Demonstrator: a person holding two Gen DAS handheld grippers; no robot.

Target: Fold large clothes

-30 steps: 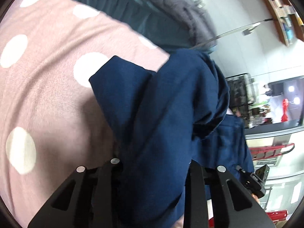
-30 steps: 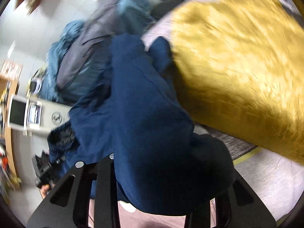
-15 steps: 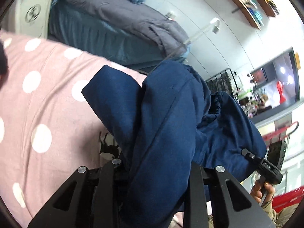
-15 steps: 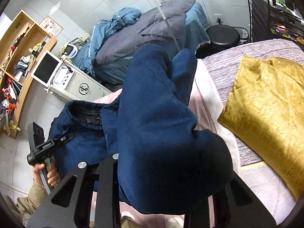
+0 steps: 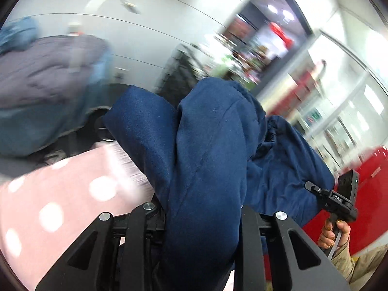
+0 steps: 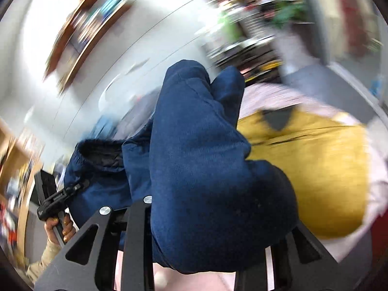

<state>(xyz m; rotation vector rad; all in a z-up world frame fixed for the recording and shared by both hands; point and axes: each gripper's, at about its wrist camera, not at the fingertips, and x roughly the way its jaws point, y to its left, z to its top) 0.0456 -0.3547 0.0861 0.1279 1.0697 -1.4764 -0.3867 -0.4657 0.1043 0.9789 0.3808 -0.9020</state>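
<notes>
A navy blue garment [image 5: 206, 157] hangs bunched between my two grippers, lifted off the bed. My left gripper [image 5: 196, 220] is shut on one thick fold of it, and cloth fills the gap between the fingers [image 5: 138, 232]. The right gripper [image 6: 206, 230] is shut on another fold of the navy garment [image 6: 194, 157], which drapes over and hides its right finger. In the left wrist view the right gripper [image 5: 314, 188] shows at the garment's far edge, held by a hand [image 5: 332, 232]. In the right wrist view the left gripper [image 6: 78, 186] bites the waistband side.
A pink bedspread with white dots [image 5: 60, 194] lies below on the left. A yellow cushion [image 6: 315, 169] rests on the bed to the right. A heap of grey and blue bedding [image 5: 43, 84] sits beyond. Wall shelves [image 6: 80, 29] and red fittings [image 5: 368, 189] are blurred behind.
Both grippers have risen fast with the navy garment still in them. The views have swung up from the bedspread toward the walls, and the surroundings are now motion-blurred.
</notes>
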